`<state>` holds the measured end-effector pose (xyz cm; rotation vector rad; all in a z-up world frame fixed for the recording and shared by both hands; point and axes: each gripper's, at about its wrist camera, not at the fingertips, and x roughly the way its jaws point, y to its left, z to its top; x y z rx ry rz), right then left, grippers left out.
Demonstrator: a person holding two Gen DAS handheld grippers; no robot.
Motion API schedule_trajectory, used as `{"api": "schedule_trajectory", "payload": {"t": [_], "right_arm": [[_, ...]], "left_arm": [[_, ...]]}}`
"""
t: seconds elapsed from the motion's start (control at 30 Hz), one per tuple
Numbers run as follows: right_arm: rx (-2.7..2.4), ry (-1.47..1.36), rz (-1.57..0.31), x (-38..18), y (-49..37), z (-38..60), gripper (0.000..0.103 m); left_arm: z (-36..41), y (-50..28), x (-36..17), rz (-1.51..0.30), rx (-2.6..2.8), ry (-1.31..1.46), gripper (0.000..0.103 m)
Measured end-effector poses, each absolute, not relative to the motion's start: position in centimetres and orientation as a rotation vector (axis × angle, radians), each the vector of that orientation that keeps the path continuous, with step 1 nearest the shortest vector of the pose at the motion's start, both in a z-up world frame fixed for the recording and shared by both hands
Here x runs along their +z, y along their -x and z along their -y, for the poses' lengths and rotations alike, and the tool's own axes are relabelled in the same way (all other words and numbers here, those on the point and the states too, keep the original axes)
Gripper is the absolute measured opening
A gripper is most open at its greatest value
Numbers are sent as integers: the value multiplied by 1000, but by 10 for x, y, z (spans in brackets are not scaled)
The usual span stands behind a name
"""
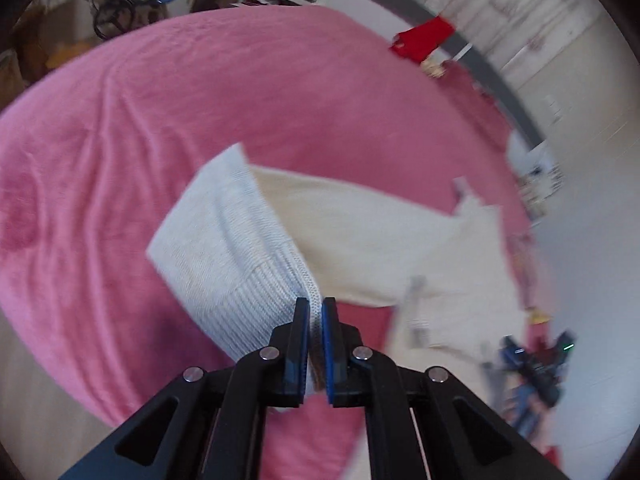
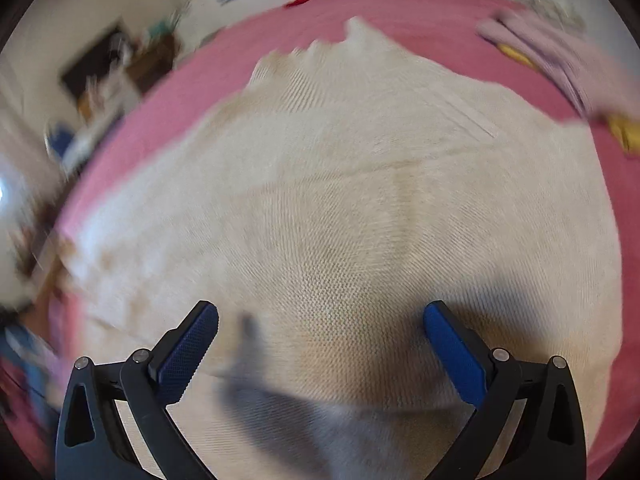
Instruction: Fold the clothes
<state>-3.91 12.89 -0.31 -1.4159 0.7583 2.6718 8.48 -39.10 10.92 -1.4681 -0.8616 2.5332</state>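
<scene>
A cream knit sweater [image 1: 360,232] lies on a pink blanket [image 1: 120,128]. My left gripper [image 1: 316,308] is shut on the sweater's ribbed cuff or hem [image 1: 248,280] and holds that part lifted above the blanket. In the right wrist view the sweater [image 2: 340,200] fills most of the frame, spread flat on the pink blanket [image 2: 168,92]. My right gripper [image 2: 320,320] is open and empty, close above the knit, its shadow falling on the fabric. The right gripper also shows, blurred, at the lower right of the left wrist view [image 1: 532,364].
A red garment [image 1: 424,36] lies at the blanket's far edge by a grey rail [image 1: 480,48]. Pale pink and yellow clothes [image 2: 560,60] lie at the upper right of the right wrist view. Furniture and boxes [image 2: 108,72] stand beyond the bed on the left.
</scene>
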Motion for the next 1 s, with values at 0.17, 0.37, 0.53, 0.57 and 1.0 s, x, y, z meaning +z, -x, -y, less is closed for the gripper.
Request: {"api": "schedule_trajectory", "payload": {"t": [0.17,0.37,0.53,0.57,1.0], "right_arm": [[2755,1140,-1069,32,-18,-163,103],[2889,932,-1033,55,-93,-200,103],[2806,790,-1241,32,-141,-247,103],[2787,763,-1302,26,-148,-253,103],[2715,694,-1431,5,-162,-281,103]], "left_arm": [[316,-69,147,1010,2317,1344,5],[231,-49,195,1026,2112,1274,5],[128,-14,194,862,2058,1340,5],[111,-10,189,837,2051,1360,5],[-61,21,72,477,2064,1640,33]]}}
